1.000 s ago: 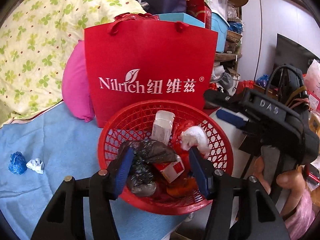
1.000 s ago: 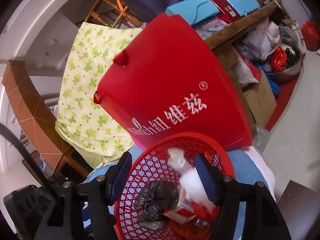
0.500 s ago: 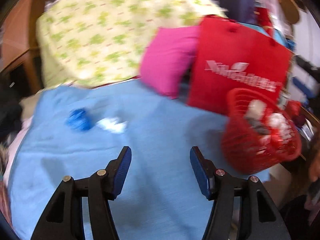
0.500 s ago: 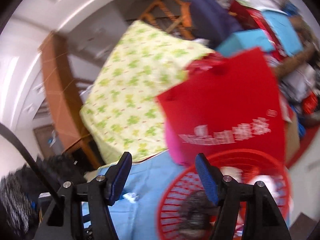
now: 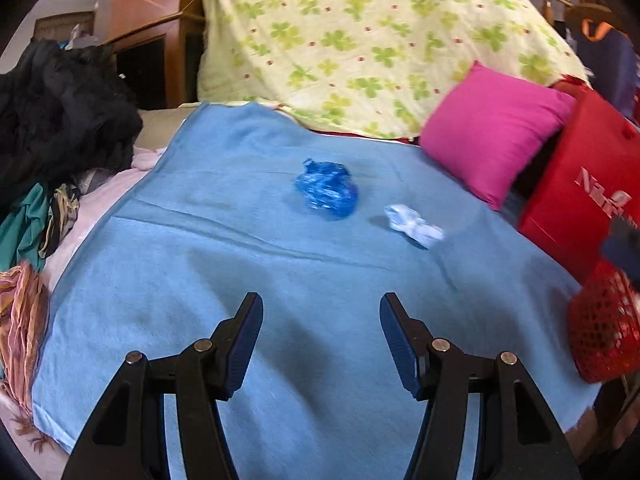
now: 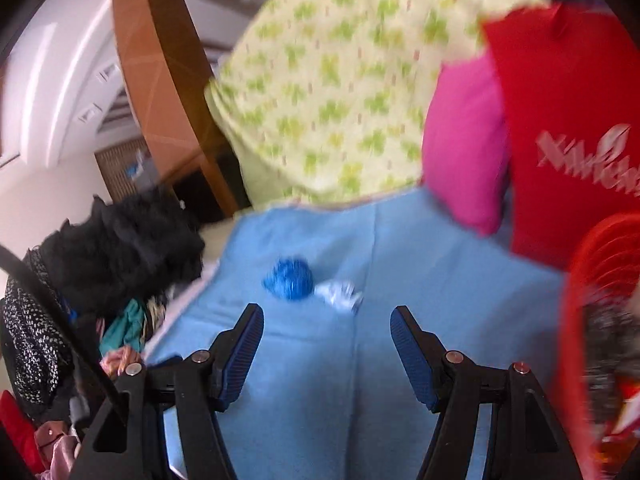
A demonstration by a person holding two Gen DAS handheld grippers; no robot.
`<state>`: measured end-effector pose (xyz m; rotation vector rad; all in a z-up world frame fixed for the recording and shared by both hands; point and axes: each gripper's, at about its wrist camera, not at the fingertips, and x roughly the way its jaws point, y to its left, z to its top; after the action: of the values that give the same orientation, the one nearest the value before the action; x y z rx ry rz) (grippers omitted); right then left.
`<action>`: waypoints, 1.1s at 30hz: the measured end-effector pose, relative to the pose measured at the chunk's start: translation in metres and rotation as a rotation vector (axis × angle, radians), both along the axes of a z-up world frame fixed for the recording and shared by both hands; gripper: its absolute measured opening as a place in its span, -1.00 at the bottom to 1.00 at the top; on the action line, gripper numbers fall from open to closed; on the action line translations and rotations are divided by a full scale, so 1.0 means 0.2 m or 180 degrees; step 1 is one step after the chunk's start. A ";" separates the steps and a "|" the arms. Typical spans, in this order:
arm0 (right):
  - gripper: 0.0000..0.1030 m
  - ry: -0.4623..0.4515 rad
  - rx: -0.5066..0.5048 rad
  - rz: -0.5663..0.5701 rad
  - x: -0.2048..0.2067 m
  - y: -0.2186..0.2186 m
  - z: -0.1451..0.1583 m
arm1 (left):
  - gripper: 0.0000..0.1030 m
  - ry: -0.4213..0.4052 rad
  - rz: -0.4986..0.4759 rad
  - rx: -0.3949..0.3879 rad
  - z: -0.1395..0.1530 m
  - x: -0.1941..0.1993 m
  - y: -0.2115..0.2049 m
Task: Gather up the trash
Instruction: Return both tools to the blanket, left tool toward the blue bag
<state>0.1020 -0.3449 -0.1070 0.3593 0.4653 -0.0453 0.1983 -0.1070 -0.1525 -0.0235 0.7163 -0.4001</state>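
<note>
A crumpled blue plastic bag and a crumpled white paper lie side by side on a light blue blanket. My left gripper hovers open over the blanket, short of both scraps, with nothing between its fingers. In the right wrist view the blue plastic bag and the white paper sit just beyond my right gripper, which is also open and empty. A red mesh basket holding trash stands at the blanket's right edge; the same red basket fills the right side of the right wrist view.
A pink cushion, a red paper bag and a clover-print cover stand behind the blanket. Dark clothing and mixed fabrics are piled to the left. A wooden frame rises at the back left.
Both grippers swung left, away from above the red basket, to face the blue blanket. The blue bag and white paper now lie ahead of them. Both stayed open.
</note>
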 end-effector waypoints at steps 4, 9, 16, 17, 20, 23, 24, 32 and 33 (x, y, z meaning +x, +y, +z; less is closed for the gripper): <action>0.36 0.0294 0.0221 0.0035 0.28 -0.05 -0.14 | 0.20 0.0022 -0.0017 -0.0019 -0.02 0.19 -0.01; 0.20 0.0466 0.0289 0.0116 0.58 -0.07 -0.26 | 0.20 0.0020 -0.0021 -0.0085 -0.04 0.43 -0.05; 0.03 0.0545 0.0408 0.0189 0.93 -0.12 -0.37 | 0.20 0.0087 -0.0169 -0.0308 -0.07 0.75 -0.17; 0.03 0.0602 0.0443 0.0228 0.98 -0.13 -0.40 | 0.21 0.0118 -0.0199 -0.0362 -0.07 0.80 -0.18; 0.03 0.0766 0.0388 0.0253 1.09 -0.14 -0.48 | 0.23 0.0242 -0.0260 -0.0486 -0.08 0.91 -0.23; 0.03 0.0898 0.0432 0.0226 1.14 -0.16 -0.56 | 0.28 0.0240 -0.0277 -0.0451 -0.10 1.00 -0.28; -0.01 0.0950 0.0415 0.0238 1.15 -0.16 -0.58 | 0.30 0.0278 -0.0257 -0.0466 -0.11 1.03 -0.29; -0.40 0.0999 0.0208 0.0244 1.15 -0.12 -0.59 | 0.25 0.0667 -0.0183 -0.0457 -0.24 1.15 -0.43; -0.43 0.1001 0.0207 0.0246 1.15 -0.12 -0.59 | 0.16 0.0710 -0.0210 -0.0484 -0.26 1.15 -0.43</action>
<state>0.3320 -0.3683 -0.2251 0.3996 0.7928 -0.0113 0.4286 -0.1940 -0.2043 -0.1909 0.9069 -0.5197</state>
